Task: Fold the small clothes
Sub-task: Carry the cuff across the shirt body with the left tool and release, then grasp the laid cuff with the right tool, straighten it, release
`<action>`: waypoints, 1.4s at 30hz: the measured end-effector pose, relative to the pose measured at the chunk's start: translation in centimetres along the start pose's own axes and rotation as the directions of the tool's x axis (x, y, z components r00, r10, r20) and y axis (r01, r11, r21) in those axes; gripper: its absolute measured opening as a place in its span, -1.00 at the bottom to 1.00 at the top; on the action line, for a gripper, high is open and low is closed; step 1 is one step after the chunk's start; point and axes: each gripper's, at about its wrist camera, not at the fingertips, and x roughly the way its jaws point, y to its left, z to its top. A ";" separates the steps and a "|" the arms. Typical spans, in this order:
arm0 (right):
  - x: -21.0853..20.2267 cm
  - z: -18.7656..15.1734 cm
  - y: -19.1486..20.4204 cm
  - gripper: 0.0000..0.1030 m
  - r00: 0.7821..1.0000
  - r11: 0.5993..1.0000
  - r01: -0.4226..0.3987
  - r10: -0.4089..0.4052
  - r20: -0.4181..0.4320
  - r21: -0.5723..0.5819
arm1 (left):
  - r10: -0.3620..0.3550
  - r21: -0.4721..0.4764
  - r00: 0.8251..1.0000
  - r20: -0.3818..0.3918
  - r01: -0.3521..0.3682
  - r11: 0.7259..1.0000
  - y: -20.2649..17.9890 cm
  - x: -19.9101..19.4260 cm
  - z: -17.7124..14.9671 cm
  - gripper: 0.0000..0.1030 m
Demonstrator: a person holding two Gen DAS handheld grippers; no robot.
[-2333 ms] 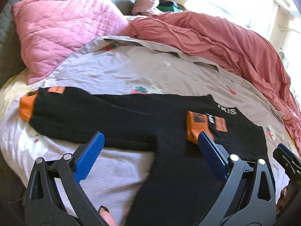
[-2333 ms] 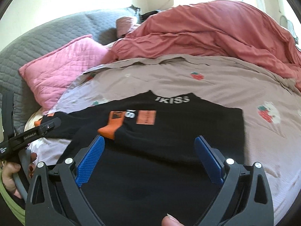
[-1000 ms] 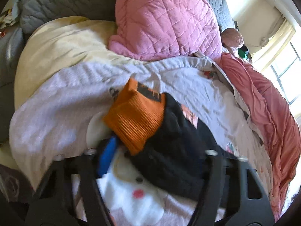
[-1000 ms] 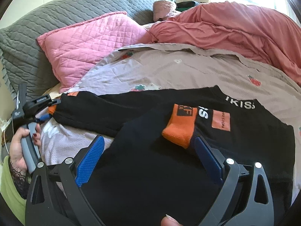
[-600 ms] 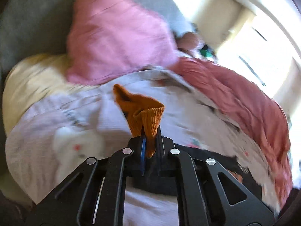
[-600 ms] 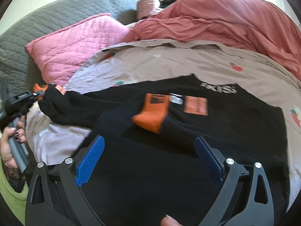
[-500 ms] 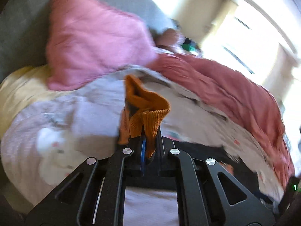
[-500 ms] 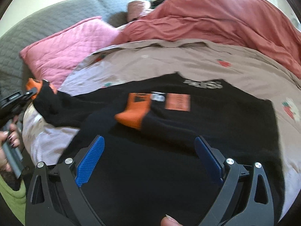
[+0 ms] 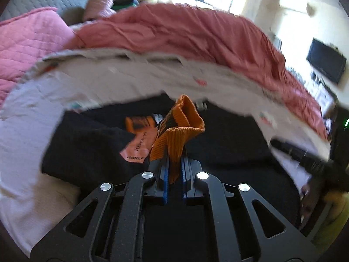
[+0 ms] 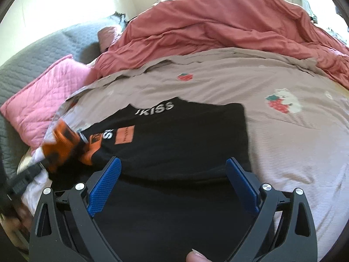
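Observation:
A black sweatshirt (image 10: 178,139) with orange cuffs and white "KISS" lettering lies on the bed sheet (image 10: 283,135). My left gripper (image 9: 174,170) is shut on the orange cuff (image 9: 181,126) of one sleeve and holds it above the shirt's body (image 9: 229,152). The other sleeve lies folded across the chest with its orange cuff (image 9: 139,124) beside an orange patch (image 9: 139,146). My right gripper (image 10: 172,181) is open and empty, hovering over the lower part of the shirt. The left gripper with the held cuff (image 10: 61,142) shows blurred at the left of the right wrist view.
A rumpled red duvet (image 10: 229,21) lies along the far side of the bed. A pink quilted pillow (image 10: 41,109) leans on the grey headboard (image 10: 32,61) at the left. A dark screen (image 9: 326,60) stands at the far right.
My left gripper closed on the orange sleeve cuff at the left, lifted it and carried it right, over the shirt's body. My right gripper stayed open above the shirt's lower part.

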 end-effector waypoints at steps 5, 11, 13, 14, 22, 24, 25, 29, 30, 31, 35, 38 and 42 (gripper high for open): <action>-0.3 0.2 -0.8 0.86 1.000 1.000 -0.003 0.003 0.004 0.026 | -0.010 0.059 0.998 -0.068 0.014 0.998 -1.2 1.8 -1.7 -0.82; 0.0 0.0 0.9 0.86 0.997 0.997 -0.074 0.075 -0.031 0.034 | -0.102 0.098 0.986 -0.134 0.116 0.988 -1.9 2.4 -3.0 -0.51; 0.4 -0.2 2.0 0.86 0.992 0.993 -0.115 0.117 -0.053 0.034 | -0.109 0.109 0.986 -0.123 0.123 0.986 -2.0 1.6 -3.3 -0.45; 0.7 -0.3 2.4 0.86 0.989 0.990 -0.133 0.135 -0.066 0.035 | -0.106 0.109 0.987 -0.117 0.119 0.987 -1.8 1.2 -3.3 -0.45; 4.2 -2.5 7.5 0.86 0.940 0.965 -0.258 0.262 -0.220 0.044 | 0.053 -0.002 0.999 0.002 -0.053 0.999 3.1 -2.1 -1.7 -0.19; 5.2 -2.9 8.9 0.83 0.931 0.962 -0.272 0.272 -0.244 0.035 | 0.100 -0.043 0.994 0.044 -0.098 0.994 4.7 -2.9 -1.5 -0.05; 5.5 -2.9 9.3 0.78 0.931 0.962 -0.270 0.268 -0.249 0.029 | 0.114 -0.052 0.992 0.054 -0.112 0.992 5.1 -3.0 -1.3 0.02; 7.2 -3.2 11.3 0.00 0.931 0.963 -0.268 0.258 -0.257 -0.002 | 0.195 -0.044 0.974 0.118 -0.191 0.981 5.6 -3.8 -1.1 0.14; 7.4 -3.2 11.4 -0.25 0.933 0.964 -0.265 0.254 -0.254 -0.011 | 0.200 -0.043 0.972 0.125 -0.196 0.980 5.6 -3.9 -1.1 0.15; 7.5 -3.2 11.6 -0.41 0.935 0.964 -0.266 0.253 -0.249 -0.018 | 0.203 -0.042 0.970 0.133 -0.199 0.979 5.6 -3.9 -1.1 0.17; 6.1 -2.1 11.5 -0.90 0.947 0.958 -0.281 0.268 -0.178 -0.056 | 0.222 -0.027 0.962 0.157 -0.220 0.975 5.6 -3.9 -1.0 0.18; 4.6 -0.5 11.0 -0.91 0.962 0.959 -0.262 0.250 -0.113 -0.109 | 0.199 -0.042 0.967 0.158 -0.195 0.980 6.0 -3.9 -1.0 0.19; 2.6 2.1 9.6 -0.91 0.980 0.965 -0.198 0.196 -0.027 -0.173 | 0.170 -0.081 0.976 0.135 -0.160 0.984 7.0 -3.6 -1.0 0.19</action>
